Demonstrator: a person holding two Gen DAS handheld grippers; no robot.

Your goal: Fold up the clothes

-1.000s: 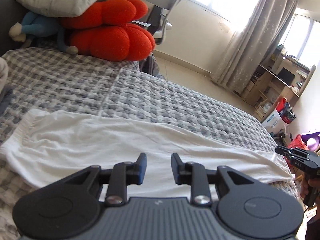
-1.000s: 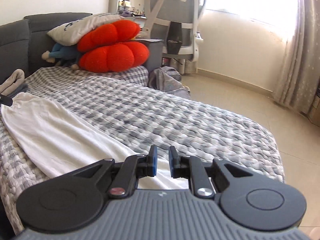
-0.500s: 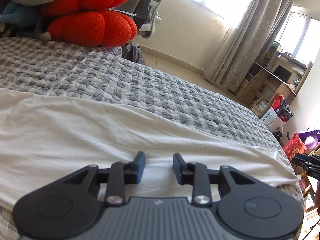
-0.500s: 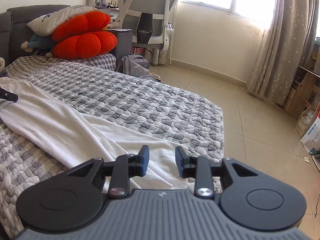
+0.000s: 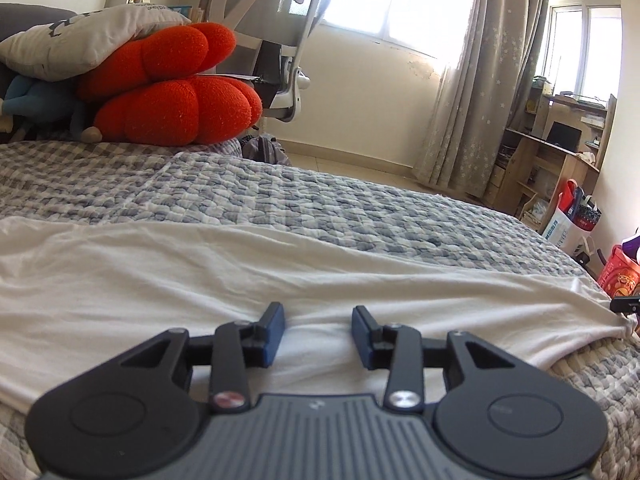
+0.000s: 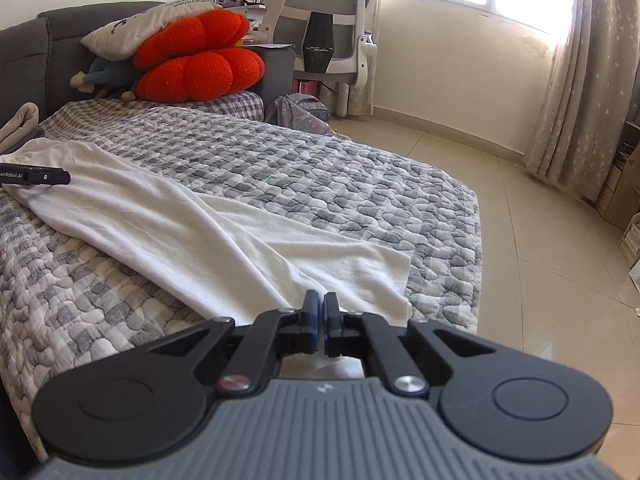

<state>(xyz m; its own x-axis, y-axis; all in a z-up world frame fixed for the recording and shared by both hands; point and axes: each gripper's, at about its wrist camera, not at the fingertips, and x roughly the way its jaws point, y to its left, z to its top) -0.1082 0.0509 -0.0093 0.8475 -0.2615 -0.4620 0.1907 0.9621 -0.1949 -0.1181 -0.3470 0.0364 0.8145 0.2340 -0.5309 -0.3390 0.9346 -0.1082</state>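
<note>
The white cloth (image 6: pixel 192 232) lies long and flat across the gray checked bed (image 6: pixel 312 184), from about 9 o'clock down to 6 o'clock in the right claw's view. The right claw (image 6: pixel 321 322) is closed tight and pinches the near end of the cloth. The left claw (image 5: pixel 318 334) sits low over the other part of the cloth, and its jaws are opening with cloth under them but nothing pinched. If only one end gets lifted, the cloth could twist or bunch up. A thin pinch might slip, and the fold would come out crooked.
</note>
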